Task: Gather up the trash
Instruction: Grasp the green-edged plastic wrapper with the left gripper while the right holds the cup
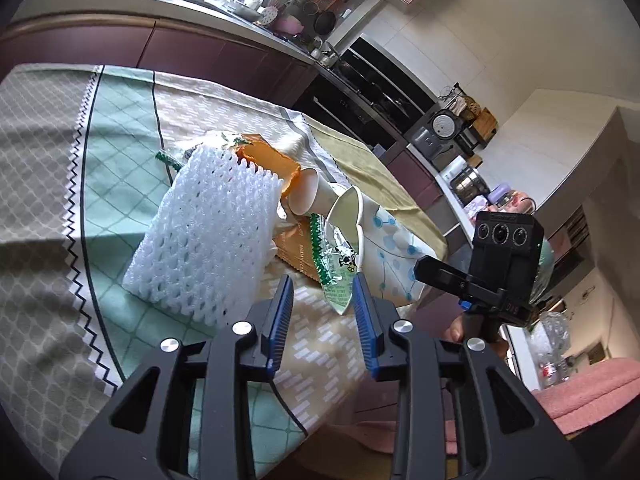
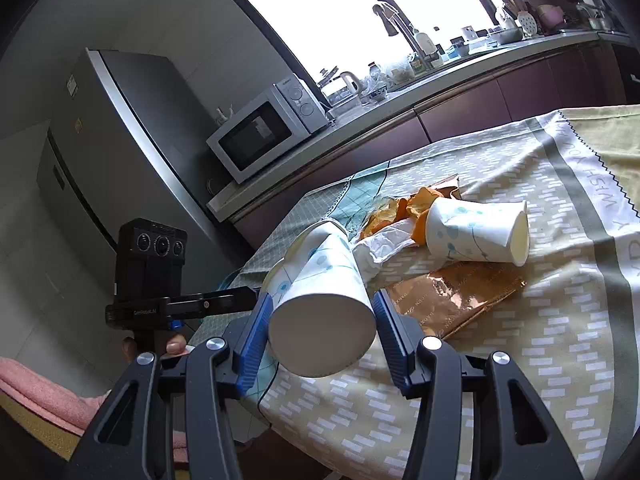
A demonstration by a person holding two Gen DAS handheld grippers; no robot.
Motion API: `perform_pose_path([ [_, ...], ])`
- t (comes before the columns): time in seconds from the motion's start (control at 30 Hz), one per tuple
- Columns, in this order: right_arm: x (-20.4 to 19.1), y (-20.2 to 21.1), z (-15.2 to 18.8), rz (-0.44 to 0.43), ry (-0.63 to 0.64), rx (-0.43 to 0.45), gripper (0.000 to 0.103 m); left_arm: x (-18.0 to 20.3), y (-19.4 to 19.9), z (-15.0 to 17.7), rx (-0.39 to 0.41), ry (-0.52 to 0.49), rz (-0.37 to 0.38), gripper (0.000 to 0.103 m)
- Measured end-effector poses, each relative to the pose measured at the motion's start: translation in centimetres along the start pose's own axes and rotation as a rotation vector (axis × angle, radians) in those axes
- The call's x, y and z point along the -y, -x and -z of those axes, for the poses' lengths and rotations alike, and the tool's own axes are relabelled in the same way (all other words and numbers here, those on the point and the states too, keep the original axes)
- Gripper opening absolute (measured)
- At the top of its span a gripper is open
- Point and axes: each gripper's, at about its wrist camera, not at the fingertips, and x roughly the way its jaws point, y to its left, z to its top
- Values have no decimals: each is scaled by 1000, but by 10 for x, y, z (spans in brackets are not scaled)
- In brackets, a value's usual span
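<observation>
The right tool point(image 2: 322, 328) is clamped on a paper cup point(image 2: 320, 300), its blue pads pressed on both sides, base toward the camera, lifted just above the near edge of the surface point(image 2: 520, 360). Beyond it to the right, a second cup point(image 2: 476, 232) lies on its side, touching orange peel point(image 2: 420, 204) and a copper foil bag point(image 2: 456, 300).

The left tool point(image 1: 322, 292) stands partly open and holds nothing; bare cloth lies between its pads. Just ahead lies a green-printed wrapper point(image 1: 336, 268); to its left, a white foam net point(image 1: 212, 232). The surface's edge drops away close on the tool's right.
</observation>
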Motion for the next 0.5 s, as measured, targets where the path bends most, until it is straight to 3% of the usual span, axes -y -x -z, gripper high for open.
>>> perform_pose_path([
  [0.37,-1,0,-1,-42,3,3,50,-20,-19,1,-40,57,70,33],
  [0.4,-1,0,-1,-45,5,1,50,-21,-22,0,-44,65,85,31],
  [0.5,-2,0,-1,-51,1,-3,50,-25,-30,0,-55,88,132,5],
])
